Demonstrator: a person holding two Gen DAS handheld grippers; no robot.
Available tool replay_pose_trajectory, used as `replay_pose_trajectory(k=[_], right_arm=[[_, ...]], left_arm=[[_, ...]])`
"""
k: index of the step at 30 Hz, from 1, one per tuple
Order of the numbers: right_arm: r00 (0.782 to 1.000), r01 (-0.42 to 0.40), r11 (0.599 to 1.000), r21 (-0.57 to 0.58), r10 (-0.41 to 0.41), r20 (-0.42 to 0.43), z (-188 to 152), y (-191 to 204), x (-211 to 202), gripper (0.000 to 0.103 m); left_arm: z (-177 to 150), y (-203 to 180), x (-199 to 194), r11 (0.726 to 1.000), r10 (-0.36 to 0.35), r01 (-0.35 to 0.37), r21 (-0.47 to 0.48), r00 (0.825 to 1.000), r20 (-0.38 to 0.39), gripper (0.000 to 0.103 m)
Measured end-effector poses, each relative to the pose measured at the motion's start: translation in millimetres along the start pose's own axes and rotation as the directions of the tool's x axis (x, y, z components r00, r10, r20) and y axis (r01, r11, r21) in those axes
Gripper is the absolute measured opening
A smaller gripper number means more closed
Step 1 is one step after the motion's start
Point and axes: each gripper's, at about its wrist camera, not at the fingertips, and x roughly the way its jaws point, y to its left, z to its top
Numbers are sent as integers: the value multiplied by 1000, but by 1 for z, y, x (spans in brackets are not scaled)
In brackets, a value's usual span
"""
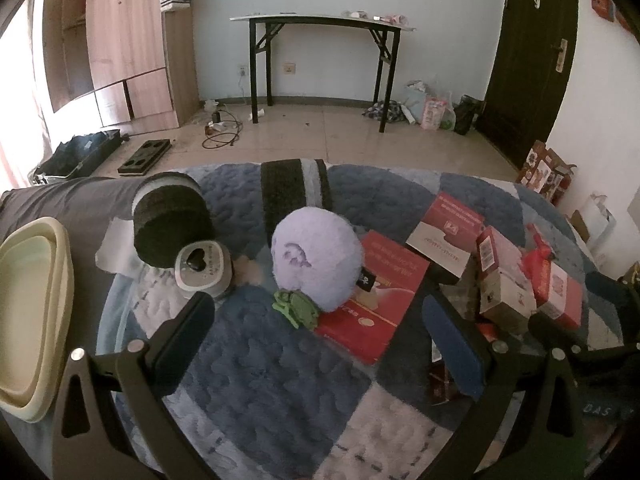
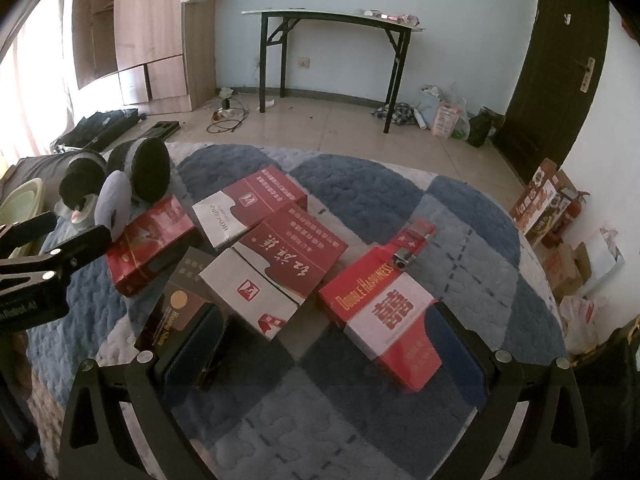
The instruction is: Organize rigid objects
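Several rigid cartons lie on a blue and white quilt (image 2: 360,192). In the right wrist view a red and white Double Happiness box (image 2: 384,312) sits just ahead of my open right gripper (image 2: 324,344), reaching toward its right finger. A red and white carton (image 2: 280,276), a second one (image 2: 248,204), a red box (image 2: 150,244) and a dark brown box (image 2: 180,304) lie to the left. In the left wrist view my open left gripper (image 1: 316,344) hovers empty before a purple plush ball (image 1: 316,256), a green toy (image 1: 294,306) and a flat red box (image 1: 372,296).
A round white tin (image 1: 204,270) and a black plush roll (image 1: 172,224) lie left of the ball. A cream basin (image 1: 32,312) stands at the far left. Beyond the quilt are a tiled floor, a black folding table (image 1: 320,24), a wardrobe (image 1: 128,40) and a dark door (image 1: 532,60).
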Motion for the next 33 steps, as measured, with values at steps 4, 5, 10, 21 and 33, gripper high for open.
replay_pose_trajectory(k=[4,5,10,21,33], right_arm=[[1000,1,1000,8,-1,0,0,-1,1,103],[1000,1,1000,8,-1,-1,0,-1,1,103],[1000,-2,1000,9,2,-1,0,-2,1,103],[1000,-4,1000,15,4,-4,1,-3,1,103],[1000,6,999,52,-8,24,4,-11,-7,103]], left_arm=[[0,0,-1,1000,-1,1,-1,1000,3,103],[0,0,0,1000,0,0,-1,1000,3,103],[1,0,-1,1000,3,-3,-1,1000,1,103],[0,-1,0,1000,2,-2,-3,1000,6,103],[34,71,-50,995,26,-9,-97,985,168,103]])
